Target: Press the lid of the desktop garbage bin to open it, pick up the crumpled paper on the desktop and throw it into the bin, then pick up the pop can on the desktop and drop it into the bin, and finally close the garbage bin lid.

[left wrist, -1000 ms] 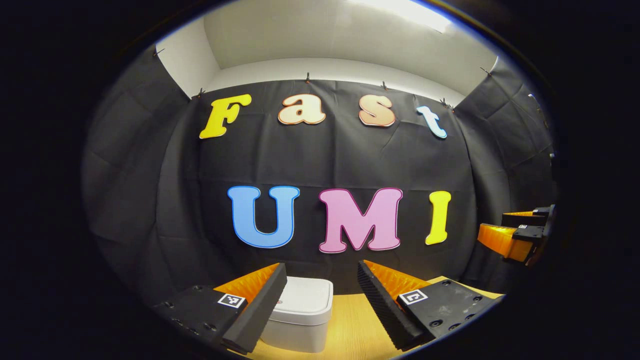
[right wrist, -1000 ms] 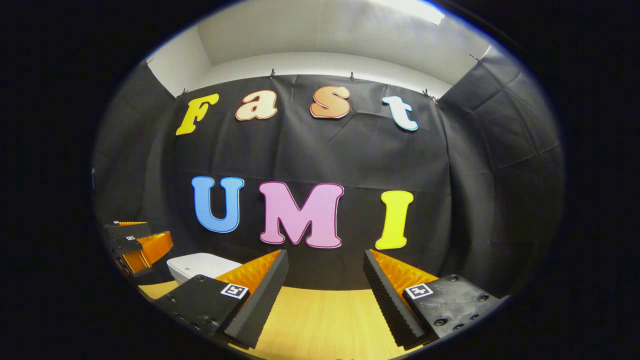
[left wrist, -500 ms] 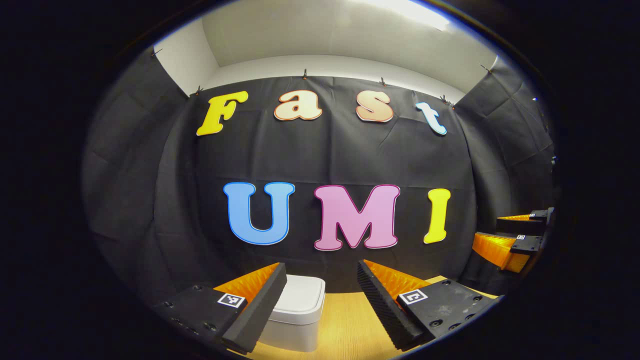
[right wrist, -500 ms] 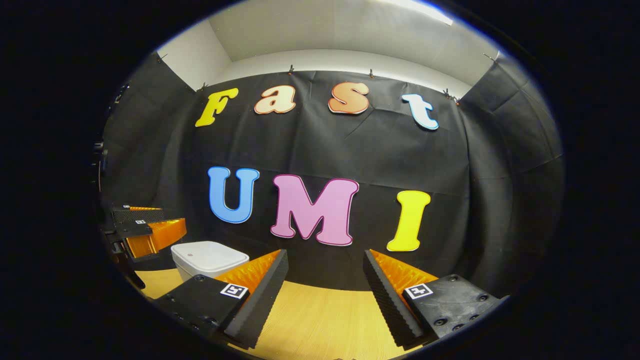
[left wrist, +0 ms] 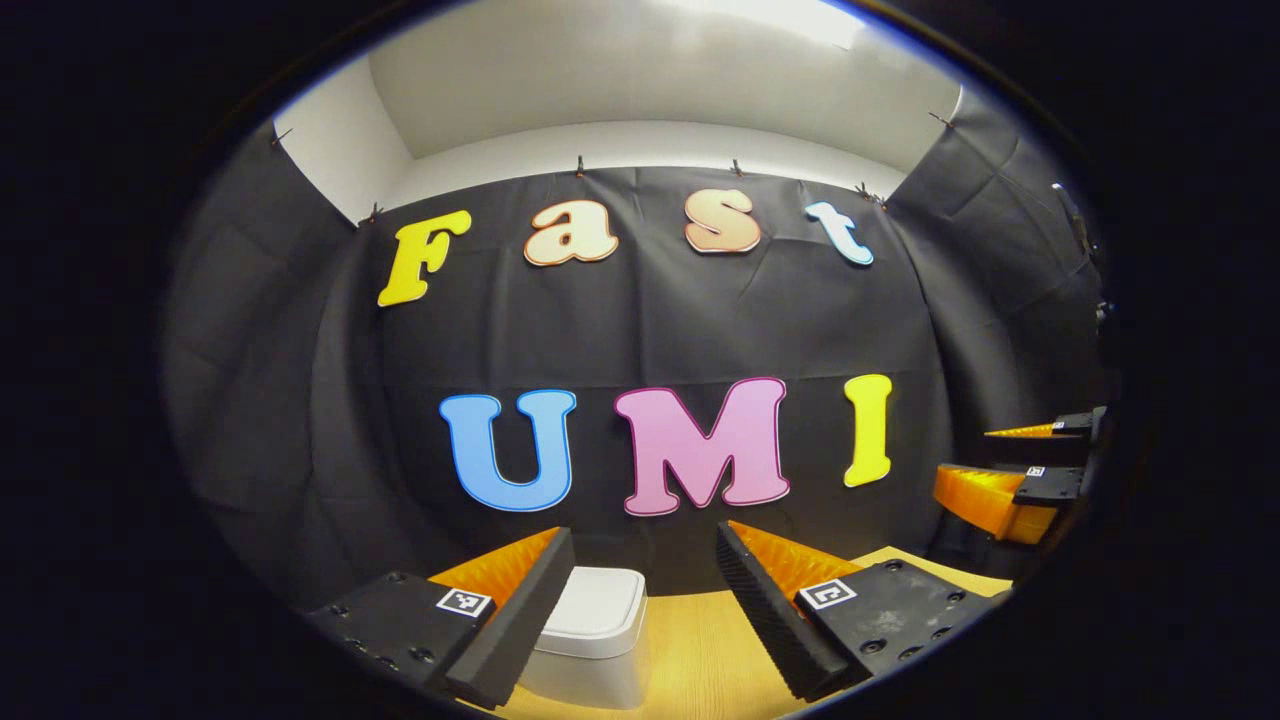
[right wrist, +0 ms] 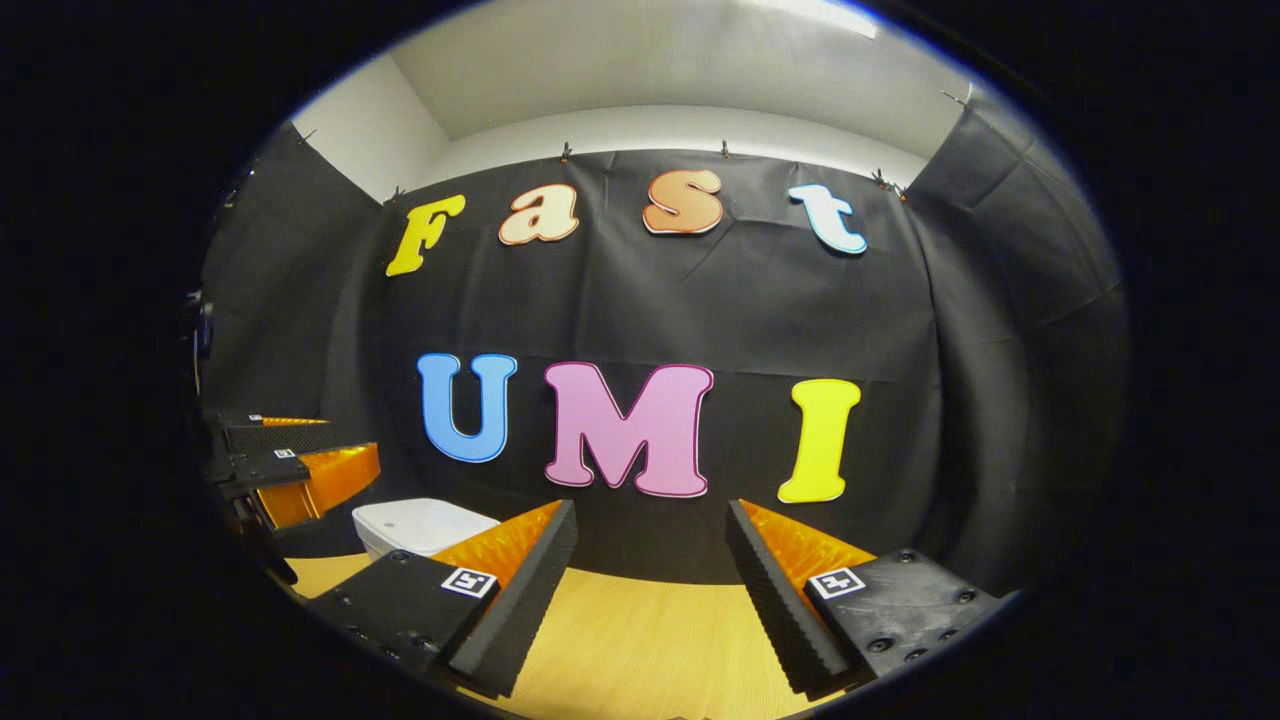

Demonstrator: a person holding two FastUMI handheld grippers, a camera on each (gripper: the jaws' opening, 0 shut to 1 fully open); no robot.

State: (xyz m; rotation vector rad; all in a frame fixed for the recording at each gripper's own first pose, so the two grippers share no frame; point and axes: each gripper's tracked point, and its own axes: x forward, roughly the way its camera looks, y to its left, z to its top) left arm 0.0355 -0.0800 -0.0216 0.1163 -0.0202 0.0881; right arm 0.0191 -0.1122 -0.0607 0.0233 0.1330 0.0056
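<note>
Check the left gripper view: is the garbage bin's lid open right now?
No, the white lid lies flat and closed on the garbage bin, which stands on the wooden desktop beyond the open left gripper.

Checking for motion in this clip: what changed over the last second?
The bin looks smaller in the left gripper view, so the left gripper has backed away slightly. Nothing was grasped or released. Both the left and right gripper stay open; the lid stays closed.

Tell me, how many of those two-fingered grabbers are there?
2. The left gripper points at the white bin. The right gripper hangs over the wooden table, to the bin's right. Both stand open.
</note>
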